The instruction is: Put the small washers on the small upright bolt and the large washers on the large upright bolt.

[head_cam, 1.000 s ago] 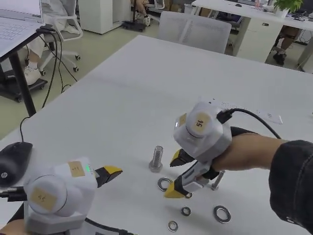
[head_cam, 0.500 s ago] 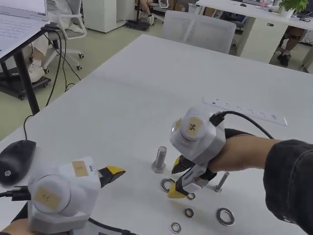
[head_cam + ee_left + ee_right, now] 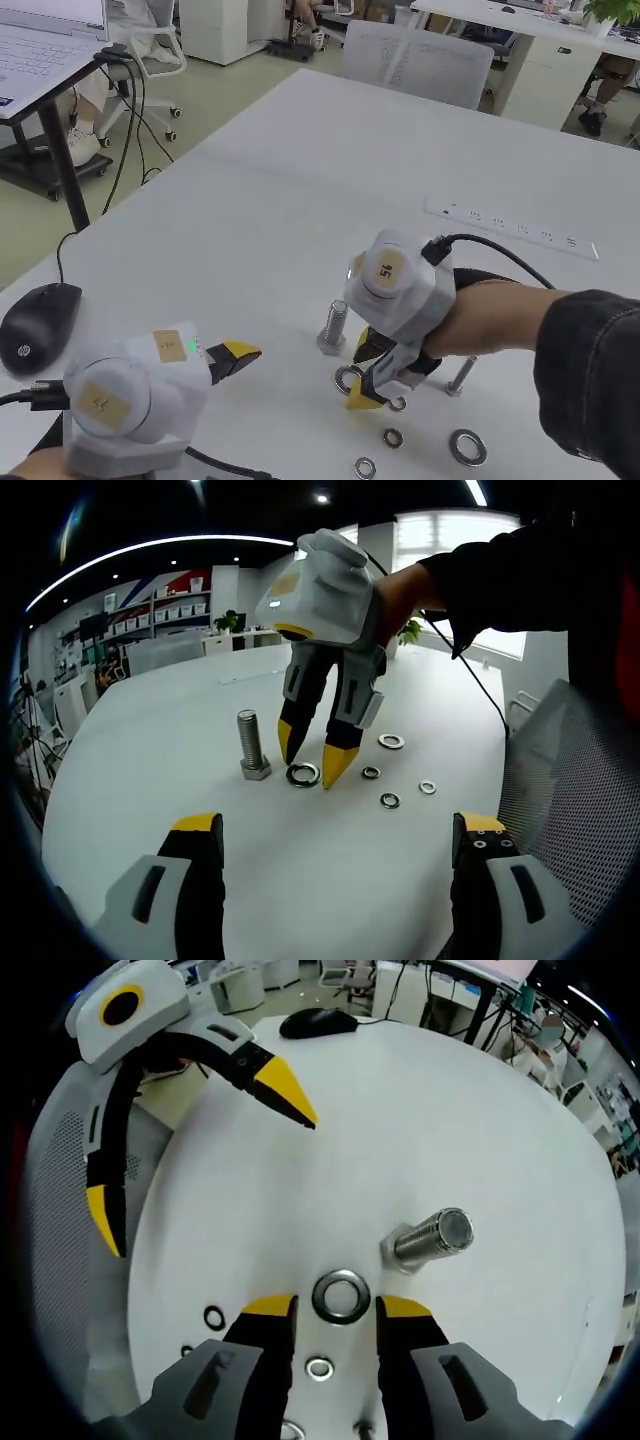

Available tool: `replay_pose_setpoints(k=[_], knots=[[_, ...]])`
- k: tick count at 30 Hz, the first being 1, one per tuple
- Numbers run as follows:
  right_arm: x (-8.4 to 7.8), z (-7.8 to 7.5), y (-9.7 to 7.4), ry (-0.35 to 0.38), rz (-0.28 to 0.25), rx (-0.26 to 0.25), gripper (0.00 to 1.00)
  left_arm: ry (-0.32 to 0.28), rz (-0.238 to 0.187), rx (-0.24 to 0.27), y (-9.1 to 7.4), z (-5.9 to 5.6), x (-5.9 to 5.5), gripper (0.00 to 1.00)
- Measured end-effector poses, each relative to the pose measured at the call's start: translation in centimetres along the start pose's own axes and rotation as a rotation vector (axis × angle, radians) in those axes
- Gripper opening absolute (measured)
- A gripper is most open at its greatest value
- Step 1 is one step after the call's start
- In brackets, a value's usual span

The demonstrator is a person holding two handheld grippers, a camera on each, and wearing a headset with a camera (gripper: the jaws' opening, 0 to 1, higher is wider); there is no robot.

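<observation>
The large upright bolt (image 3: 333, 328) stands on the white table, with the thinner small bolt (image 3: 461, 373) to its right. My right gripper (image 3: 364, 374) points down, open, its yellow tips on either side of a large washer (image 3: 342, 378) lying flat beside the large bolt. In the right gripper view that washer (image 3: 341, 1295) lies between my fingertips (image 3: 270, 1307), with the large bolt (image 3: 430, 1240) just beyond. Another large washer (image 3: 467, 447) and several small washers (image 3: 393, 438) lie nearer me. My left gripper (image 3: 235, 355) hovers open at the lower left, holding nothing.
A black mouse (image 3: 35, 325) rests at the table's left edge. A white power strip (image 3: 510, 232) lies further back on the right. Chairs and desks stand beyond the table's (image 3: 250, 200) far edge.
The head camera has shifted. My right gripper has settled slightly lower around the large washer. The left gripper has barely moved.
</observation>
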State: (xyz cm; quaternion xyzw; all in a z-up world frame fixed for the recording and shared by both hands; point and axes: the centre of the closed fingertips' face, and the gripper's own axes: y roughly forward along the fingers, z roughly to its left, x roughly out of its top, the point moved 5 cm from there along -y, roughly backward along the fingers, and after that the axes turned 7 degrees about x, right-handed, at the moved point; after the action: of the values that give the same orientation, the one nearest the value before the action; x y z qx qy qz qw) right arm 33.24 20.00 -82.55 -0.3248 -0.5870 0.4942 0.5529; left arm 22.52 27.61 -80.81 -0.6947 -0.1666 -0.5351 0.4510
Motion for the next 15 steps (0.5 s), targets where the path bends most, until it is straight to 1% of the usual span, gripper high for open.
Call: replay_pose_setpoints(k=[3,15], knots=[[-0.01,0.03,0.01,0.011,0.001,0.012,0.32,-0.001,0.002,0.002,0.01,0.05,0.01,0.95],[0.02,-0.33,-0.08,0.010,0.020,0.011,0.29,-0.006,-0.006,0.008,0.11,0.17,0.11,0.95]])
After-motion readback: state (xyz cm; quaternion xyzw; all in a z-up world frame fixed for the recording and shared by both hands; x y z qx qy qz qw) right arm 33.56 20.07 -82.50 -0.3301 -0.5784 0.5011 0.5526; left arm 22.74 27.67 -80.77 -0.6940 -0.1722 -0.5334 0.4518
